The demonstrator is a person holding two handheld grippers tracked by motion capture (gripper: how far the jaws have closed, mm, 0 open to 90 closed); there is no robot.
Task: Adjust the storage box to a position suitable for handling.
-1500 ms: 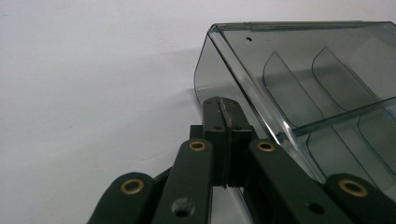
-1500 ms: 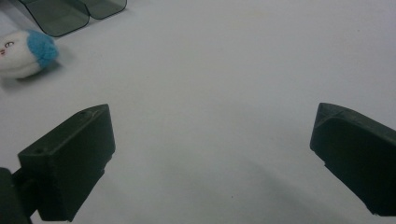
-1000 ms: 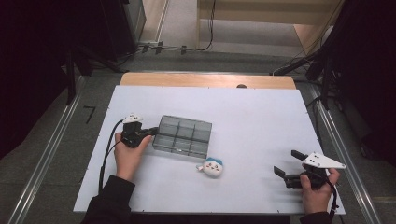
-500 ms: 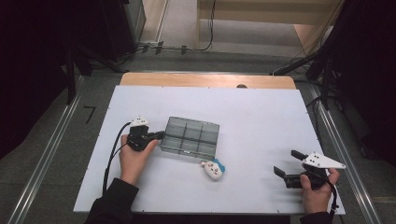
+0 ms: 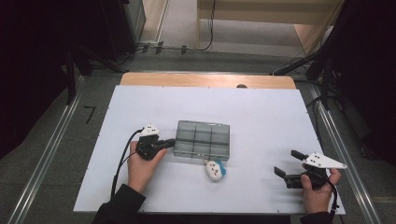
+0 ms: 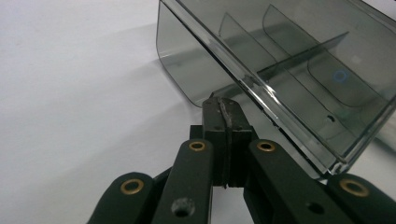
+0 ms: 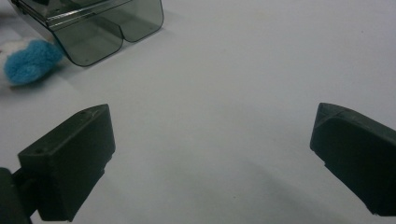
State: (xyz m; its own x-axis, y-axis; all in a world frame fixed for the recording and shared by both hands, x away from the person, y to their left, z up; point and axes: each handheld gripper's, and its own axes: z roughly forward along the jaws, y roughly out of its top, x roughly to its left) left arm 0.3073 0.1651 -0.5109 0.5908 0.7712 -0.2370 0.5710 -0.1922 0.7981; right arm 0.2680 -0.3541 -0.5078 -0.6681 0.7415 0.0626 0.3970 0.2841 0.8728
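A smoky grey, transparent plastic organiser box (image 5: 202, 140) with a grid of compartments is being kept flat near the middle of the white surface (image 5: 261, 116), lid open, its left edge being pinched; its dividers are being shown empty.

The grey box (image 5: 202, 140) and the little toy (image 5: 215, 170) touching it block the middle; the white table (image 5: 261, 116) around them lies open.
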